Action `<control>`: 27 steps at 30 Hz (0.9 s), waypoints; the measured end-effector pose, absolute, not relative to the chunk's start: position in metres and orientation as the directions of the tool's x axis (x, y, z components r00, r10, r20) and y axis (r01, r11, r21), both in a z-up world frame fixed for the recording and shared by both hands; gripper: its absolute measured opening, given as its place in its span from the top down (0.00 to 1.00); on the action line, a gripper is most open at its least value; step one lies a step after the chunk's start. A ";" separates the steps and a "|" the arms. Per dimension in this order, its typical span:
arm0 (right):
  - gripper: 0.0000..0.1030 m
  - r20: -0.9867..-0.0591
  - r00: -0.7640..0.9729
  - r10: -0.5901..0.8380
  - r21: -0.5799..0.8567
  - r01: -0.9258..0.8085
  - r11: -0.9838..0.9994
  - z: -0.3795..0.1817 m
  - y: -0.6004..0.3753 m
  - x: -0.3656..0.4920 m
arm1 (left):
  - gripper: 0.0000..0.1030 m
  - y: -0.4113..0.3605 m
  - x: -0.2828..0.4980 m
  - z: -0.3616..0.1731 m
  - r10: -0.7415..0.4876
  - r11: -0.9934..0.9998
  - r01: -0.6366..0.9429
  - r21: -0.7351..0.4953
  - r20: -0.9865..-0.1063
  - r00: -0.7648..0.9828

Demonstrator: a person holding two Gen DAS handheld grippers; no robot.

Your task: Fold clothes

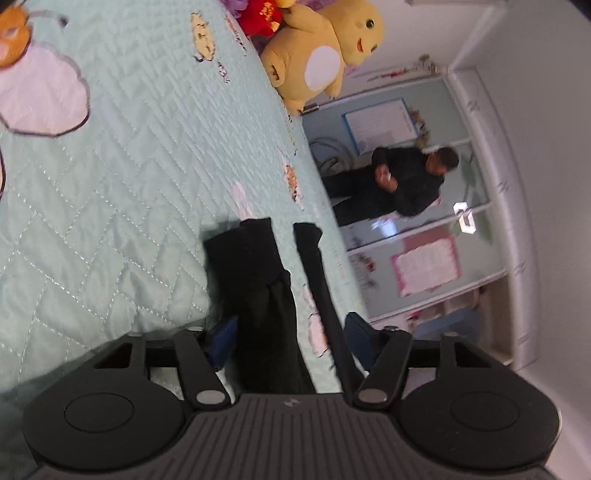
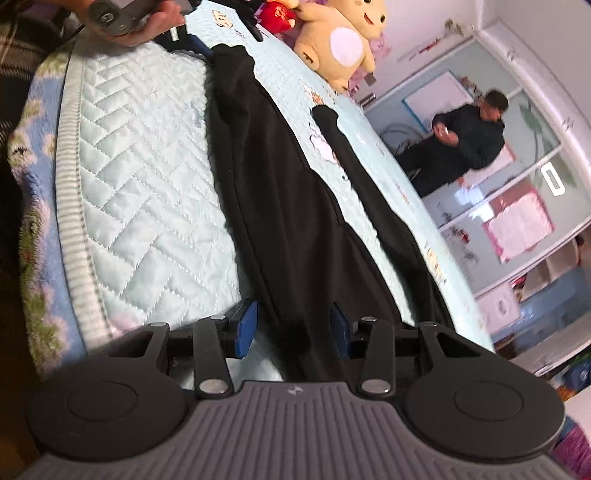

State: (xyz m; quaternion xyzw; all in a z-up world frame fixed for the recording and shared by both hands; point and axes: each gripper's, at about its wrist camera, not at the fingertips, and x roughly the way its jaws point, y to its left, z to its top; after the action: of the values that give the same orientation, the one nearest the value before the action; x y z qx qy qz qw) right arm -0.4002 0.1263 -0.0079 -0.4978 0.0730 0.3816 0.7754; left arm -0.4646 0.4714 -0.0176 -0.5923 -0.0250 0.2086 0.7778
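1. While you stand at the near edge of the bed (image 2: 140, 192), a pair of black trousers (image 2: 280, 206) lies lengthwise on the pale quilt, running away from you toward the far plush toys (image 2: 340, 40).
2. Your right gripper (image 2: 293, 328) sits at the near end of the trousers. Its blue pads (image 2: 246, 326) stand apart, with dark cloth passing between them; the left pad shows a gap to the fabric, so the claw reads as open around the cloth, not clamped.
3. Your left gripper (image 1: 290, 336) is at the far end, by the leg cuffs (image 1: 255, 240). One leg runs between its pads (image 1: 221, 343), and the other, thinner leg lies by the right pad. The pads are apart, and whether they press the cloth cannot be told.
4. In the right wrist view your left hand (image 2: 147, 22) shows at the far left, holding that gripper over the cuff end.
5. A person (image 1: 402, 181) in dark clothes stands by the far cupboards, well apart from the bed.
6. Step in hand, as a judgement: taking hold of both ends before the first fold. The trousers are not yet folded.
7. Next move calls for closing each claw firmly on cloth, then lifting evenly so one end can be carried over the other without the legs splaying.
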 end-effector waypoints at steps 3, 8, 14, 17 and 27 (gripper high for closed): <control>0.57 -0.492 0.696 0.524 -0.704 -0.672 0.231 -0.008 0.126 -0.399 | 0.59 0.477 -0.467 -0.027 0.362 0.162 -0.271 -0.949 -0.198 0.911; 0.58 -0.490 0.691 0.531 -0.687 -0.681 0.253 -0.008 0.126 -0.398 | 0.59 0.474 -0.467 -0.022 0.350 0.172 -0.288 -0.942 -0.215 0.912; 0.68 -0.490 0.683 0.542 -0.679 -0.689 0.254 -0.012 0.122 -0.400 | 0.62 0.468 -0.460 -0.016 0.348 0.222 -0.361 -0.906 -0.272 0.897; 0.80 -0.493 0.677 0.546 -0.690 -0.687 0.228 -0.015 0.122 -0.405 | 0.90 0.467 -0.456 -0.015 0.349 0.250 -0.408 -0.878 -0.311 0.884; 0.99 -0.468 0.631 0.619 -0.634 -0.727 0.262 0.015 0.110 -0.410 | 1.00 0.431 -0.514 0.058 0.520 0.426 -0.556 -0.714 -0.309 0.796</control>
State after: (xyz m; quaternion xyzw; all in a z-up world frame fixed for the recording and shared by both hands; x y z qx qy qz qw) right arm -0.4096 0.1103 0.0151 -0.4340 0.0626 0.4248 0.7920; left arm -0.5137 0.4311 0.0580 -0.4308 0.0206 0.3188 0.8440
